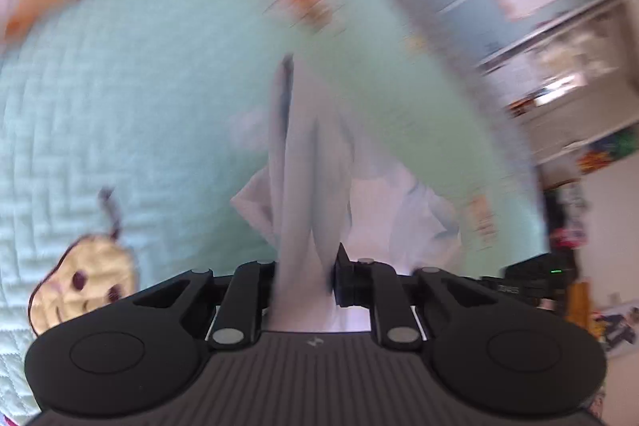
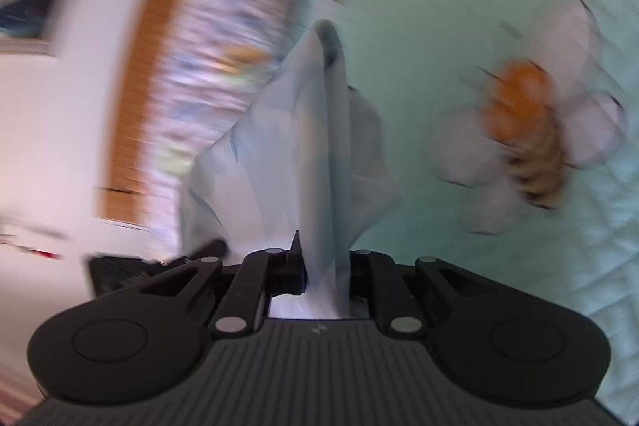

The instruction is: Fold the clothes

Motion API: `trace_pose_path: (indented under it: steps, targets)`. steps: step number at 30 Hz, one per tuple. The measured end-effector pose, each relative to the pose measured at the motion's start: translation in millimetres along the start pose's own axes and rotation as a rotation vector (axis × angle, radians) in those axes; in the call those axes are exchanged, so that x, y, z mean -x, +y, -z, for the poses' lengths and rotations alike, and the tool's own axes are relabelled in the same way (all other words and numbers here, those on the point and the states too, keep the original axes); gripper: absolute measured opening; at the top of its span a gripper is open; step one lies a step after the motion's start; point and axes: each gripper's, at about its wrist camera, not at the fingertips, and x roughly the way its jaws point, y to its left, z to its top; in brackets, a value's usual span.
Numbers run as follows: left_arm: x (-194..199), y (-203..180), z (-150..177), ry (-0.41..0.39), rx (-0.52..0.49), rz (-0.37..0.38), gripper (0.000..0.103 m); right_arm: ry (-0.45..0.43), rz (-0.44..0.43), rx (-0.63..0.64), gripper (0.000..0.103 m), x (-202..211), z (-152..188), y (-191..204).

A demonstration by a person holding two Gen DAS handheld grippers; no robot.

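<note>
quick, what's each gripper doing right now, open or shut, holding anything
Left gripper: shut on the pale garment, cloth pinched between its fingers.
Right gripper: shut on the same pale garment.

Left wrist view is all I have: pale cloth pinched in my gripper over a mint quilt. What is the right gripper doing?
Observer: The right gripper is shut on the same kind of pale blue-white garment, which rises in a peaked fold ahead of it.
Operator: What lies beside it on that side?
Observer: A white flower applique with an orange centre and a striped bee on the mint quilt.
Operator: Anything beyond the bed there?
Observer: A blurred wooden edge against a white wall; the view is too smeared to tell more.
</note>
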Motion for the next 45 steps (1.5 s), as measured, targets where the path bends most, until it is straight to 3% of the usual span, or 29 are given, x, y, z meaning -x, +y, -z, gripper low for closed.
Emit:
trace_pose_path:
  steps: [5,9,10,14,18,21,23,25,27,29,30,31,32,33,34,35,37,39,41,42,43,44,45]
  targets:
    - [-10.1,41.1,10.9,-0.072,0.042,0.107,0.015,0.02,0.048,0.029,0.015,-9.6,18.3,-29.0]
    - [-4.1,56.5,13.1,-0.11,0.061,0.095,0.035,0.027,0.012,0.01,0.02,-7.0,13.5,-35.9]
    - [-1.5,57.8,13.5,-0.12,0.064,0.082,0.043,0.025,0.011,0.01,0.021,-10.1,11.8,-35.0]
    - [10.3,58.6,13.0,-0.163,0.067,0.019,0.051,-0.012,0.042,0.02,0.028,-9.4,7.5,-29.7]
    - [34.1,36.4,10.7,-0.256,-0.005,-0.158,0.053,-0.141,0.137,0.042,0.04,19.7,2.7,-27.7]
    - [61.2,9.2,10.0,-0.386,-0.06,-0.26,0.053,-0.242,0.26,0.108,0.041,40.6,2.1,-16.4]
    - [61.7,-7.1,11.6,-0.378,-0.081,-0.091,0.058,-0.295,0.25,0.168,0.043,49.0,6.7,-3.5]
    - [59.1,-21.8,13.5,-0.358,-0.1,0.063,0.075,-0.241,0.067,0.148,0.042,44.0,10.3,1.0]
    - [21.2,-16.6,18.3,-0.226,-0.094,0.038,0.079,-0.185,-0.078,0.121,0.046,32.1,13.9,1.8]
    - [-12.9,2.2,25.5,-0.129,-0.038,-0.019,0.074,-0.109,-0.102,0.049,0.052,4.2,15.0,-17.0]
    - [-25.5,15.1,30.2,-0.107,0.0,-0.05,0.065,-0.071,-0.014,0.038,0.047,-10.5,14.9,-29.4]
    - [-21.9,18.9,34.5,-0.146,-0.004,-0.028,0.066,-0.079,0.017,0.045,0.007,-11.5,16.2,-35.2]
    - [-17.8,17.5,33.0,-0.144,-0.007,-0.024,0.066,-0.088,0.048,0.051,0.0,-12.4,17.4,-40.9]
    - [-12.8,14.3,31.1,-0.14,-0.009,-0.035,0.066,-0.097,0.079,0.058,0.0,-13.2,18.7,-46.6]
    - [-5.6,9.2,30.7,-0.153,-0.013,-0.051,0.066,-0.103,0.099,0.058,0.001,-8.1,17.9,-42.1]
    - [1.7,3.9,30.6,-0.166,-0.02,-0.062,0.066,-0.118,0.125,0.09,0.009,-1.8,18.7,-31.5]
    - [20.1,-9.4,38.5,-0.18,-0.065,-0.009,0.068,-0.147,0.114,0.191,0.02,11.5,27.2,-6.8]
    - [31.3,-19.6,53.5,-0.153,-0.104,0.075,0.078,-0.121,0.057,0.189,0.028,18.9,42.7,-2.1]
    - [21.0,-24.9,71.5,-0.095,-0.156,0.089,0.083,-0.094,-0.001,0.185,0.045,26.2,58.3,2.4]
    - [5.7,-16.4,77.5,-0.033,-0.132,0.012,0.084,-0.081,-0.03,0.184,0.048,29.9,66.0,4.7]
    - [-8.3,-8.2,83.5,0.023,-0.11,-0.057,0.078,-0.055,0.061,0.161,0.05,20.2,73.9,-3.1]
    - [-13.8,-3.4,89.5,0.039,-0.103,-0.076,0.077,-0.007,0.158,0.117,0.027,7.3,79.8,-18.4]
    - [-7.8,-8.8,95.3,0.016,-0.132,-0.081,0.079,-0.006,0.17,0.121,0.009,9.2,87.5,-22.0]
